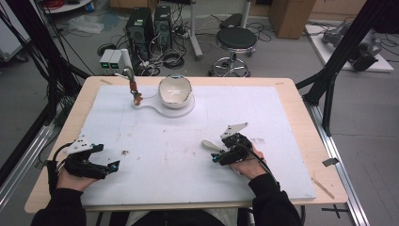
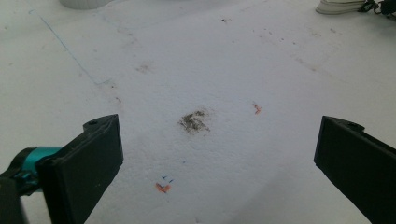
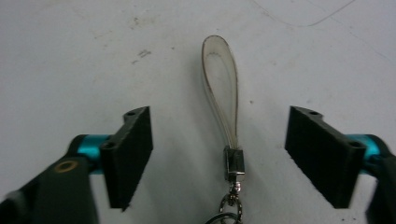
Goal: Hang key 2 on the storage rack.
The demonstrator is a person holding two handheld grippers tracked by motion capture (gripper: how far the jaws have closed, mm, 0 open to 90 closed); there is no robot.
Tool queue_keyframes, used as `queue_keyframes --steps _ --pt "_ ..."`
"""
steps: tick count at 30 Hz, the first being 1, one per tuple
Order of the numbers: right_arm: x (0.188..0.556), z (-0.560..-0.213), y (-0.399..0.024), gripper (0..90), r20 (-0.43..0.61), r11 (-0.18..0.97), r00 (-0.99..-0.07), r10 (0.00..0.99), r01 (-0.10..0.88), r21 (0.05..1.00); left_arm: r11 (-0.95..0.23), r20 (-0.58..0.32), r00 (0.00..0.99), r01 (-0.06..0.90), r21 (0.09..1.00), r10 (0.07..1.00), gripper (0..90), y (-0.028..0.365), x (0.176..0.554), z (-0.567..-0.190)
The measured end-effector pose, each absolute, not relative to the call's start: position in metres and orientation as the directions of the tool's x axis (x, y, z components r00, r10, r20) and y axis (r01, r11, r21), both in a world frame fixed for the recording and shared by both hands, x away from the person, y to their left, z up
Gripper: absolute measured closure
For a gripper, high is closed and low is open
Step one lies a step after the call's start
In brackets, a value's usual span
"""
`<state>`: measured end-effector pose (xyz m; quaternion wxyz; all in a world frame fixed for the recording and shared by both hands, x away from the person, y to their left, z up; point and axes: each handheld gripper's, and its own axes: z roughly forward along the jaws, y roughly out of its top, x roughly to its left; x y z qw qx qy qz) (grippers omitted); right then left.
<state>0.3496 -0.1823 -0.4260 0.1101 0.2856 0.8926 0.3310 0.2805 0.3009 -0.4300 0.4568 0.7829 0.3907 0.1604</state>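
While the left gripper (image 1: 113, 165) rests on the white mat (image 1: 179, 155) at the near left of the table (image 1: 301, 122), fingers (image 2: 88, 163) wide apart over bare mat, the right gripper (image 3: 219, 154) straddles a key strap (image 3: 223, 93). Its fingers (image 3: 130, 149) stand apart, not touching the strap, which lies flat between them, metal clasp (image 3: 233, 163) nearest the camera.

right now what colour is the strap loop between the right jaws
Pale cream strap loop with a silver clasp, clearest in the right gripper view.

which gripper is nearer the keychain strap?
Right. The right gripper has its open jaws on either side of the strap, not touching it. The left gripper sits far across the mat, open.
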Motion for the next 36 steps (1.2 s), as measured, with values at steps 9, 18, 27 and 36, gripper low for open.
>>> queue_keyframes --steps 9,18,27,36 --pt "0.357 -0.43 -0.166 47.5 -0.003 0.654 -0.809 0.588 0.472 0.591 -0.277 -0.099 0.64 0.461 0.843 0.762 1.7 0.301 0.28 -0.43" --pt "0.353 -0.429 -0.16 75.4 -0.031 0.672 -0.808 0.588 0.468 0.573 -0.28 -0.103 0.641 0.467 0.839 0.76 1.7 0.302 0.28 -0.431" --pt "0.349 -0.427 -0.158 85.8 -0.058 0.662 -0.797 0.602 0.457 0.594 -0.284 -0.102 0.645 0.466 0.838 0.758 1.7 0.301 0.28 -0.431" --pt "0.347 -0.415 -0.17 86.0 -0.031 0.597 -0.782 0.623 0.449 0.665 -0.279 -0.103 0.645 0.463 0.841 0.757 1.7 0.302 0.28 -0.431"
